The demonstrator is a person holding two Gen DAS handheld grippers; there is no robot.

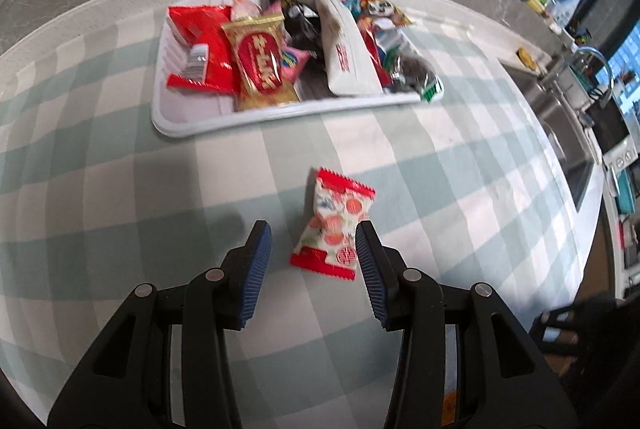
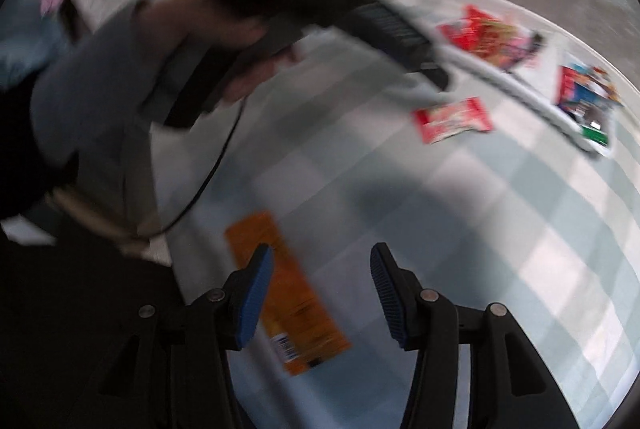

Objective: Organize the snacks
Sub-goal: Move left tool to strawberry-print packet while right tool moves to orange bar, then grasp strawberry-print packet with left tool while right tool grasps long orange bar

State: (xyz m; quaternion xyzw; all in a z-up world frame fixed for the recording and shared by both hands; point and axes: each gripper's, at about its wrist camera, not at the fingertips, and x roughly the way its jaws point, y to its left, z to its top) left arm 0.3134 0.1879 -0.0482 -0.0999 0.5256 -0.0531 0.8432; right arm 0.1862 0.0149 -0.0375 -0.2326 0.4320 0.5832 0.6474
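A white tray (image 1: 188, 127) holds several snack packets on the checked tablecloth. A red and white candy packet (image 1: 334, 225) lies on the cloth in front of the tray. My left gripper (image 1: 312, 249) is open just above the cloth, with the packet's lower end between its fingers, next to the right one. My right gripper (image 2: 320, 269) is open and empty over an orange packet (image 2: 288, 293) that lies flat near the table's edge. The right wrist view is blurred; it shows the left gripper (image 2: 436, 85) by the candy packet (image 2: 452, 119) and the tray (image 2: 520, 85).
The table is round, with grey marble floor beyond it. A kitchen counter with a sink (image 1: 560, 133) and bottles stands to the right. The person's arm and a cable (image 2: 216, 165) cross the left of the right wrist view.
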